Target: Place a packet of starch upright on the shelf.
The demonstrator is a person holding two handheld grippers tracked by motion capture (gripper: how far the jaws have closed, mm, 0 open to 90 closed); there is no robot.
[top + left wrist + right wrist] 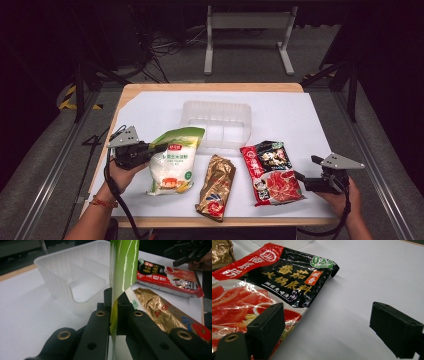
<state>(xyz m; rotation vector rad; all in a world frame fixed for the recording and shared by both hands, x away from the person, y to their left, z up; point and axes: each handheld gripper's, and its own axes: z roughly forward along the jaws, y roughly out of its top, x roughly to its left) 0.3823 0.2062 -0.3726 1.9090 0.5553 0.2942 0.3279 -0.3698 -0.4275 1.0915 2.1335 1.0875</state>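
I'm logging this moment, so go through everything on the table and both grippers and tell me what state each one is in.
Left gripper: shut on the edge of the green-and-white bag.
Right gripper: open, holding nothing, beside the red-and-black pouch.
Green-and-white bag: sealed, gripped at its left edge.
Gold pouch: sealed, lying flat, untouched.
Red-and-black pouch: sealed, lying flat.
Clear plastic bin: upright, empty, divider inside.

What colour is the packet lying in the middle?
Shiny gold with red markings: the middle packet, clearest in the high view.
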